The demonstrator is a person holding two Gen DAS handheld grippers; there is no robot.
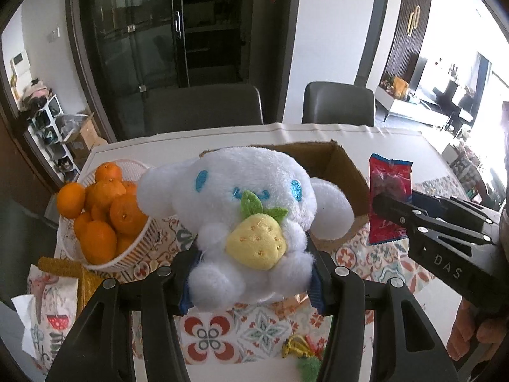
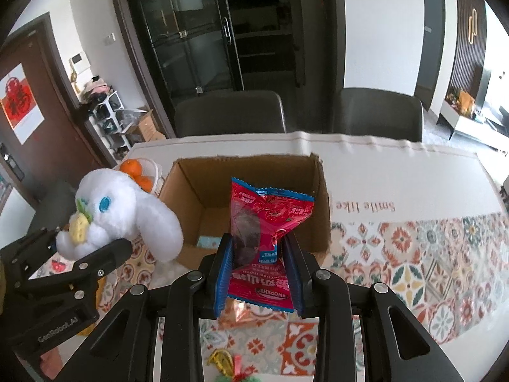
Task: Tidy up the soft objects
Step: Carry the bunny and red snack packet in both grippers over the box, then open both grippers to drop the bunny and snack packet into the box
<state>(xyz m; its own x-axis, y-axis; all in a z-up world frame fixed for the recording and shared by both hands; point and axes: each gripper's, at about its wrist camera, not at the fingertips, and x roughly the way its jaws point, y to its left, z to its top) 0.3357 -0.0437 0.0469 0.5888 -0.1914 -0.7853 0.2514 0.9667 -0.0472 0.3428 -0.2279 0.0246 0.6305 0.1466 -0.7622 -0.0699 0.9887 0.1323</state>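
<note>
Left tongs point(image 1: 251, 270) are clamped on the lower body of a white plush dog point(image 1: 245, 210), held clear of the table, just left of the cardboard box point(image 2: 254, 197). Right tongs point(image 2: 259, 264) pinch a red snack packet point(image 2: 267, 222) near its bottom edge; it stands upright in the air at the near side of the box, over the patterned tablecloth point(image 2: 413, 254).

Risks, as judged:
- Plush is gripped low, with the big head and ears above the pads; it may tip forward or squirm out if swung fast.
- Packet is slick foil held by one end; it could slide down or flop over.
- Basket of oranges point(image 1: 105, 216) sits close on the left; a wide swing of the plush could knock it.
- Both loads head for one box opening, so the tongs may collide at the rim.
</note>
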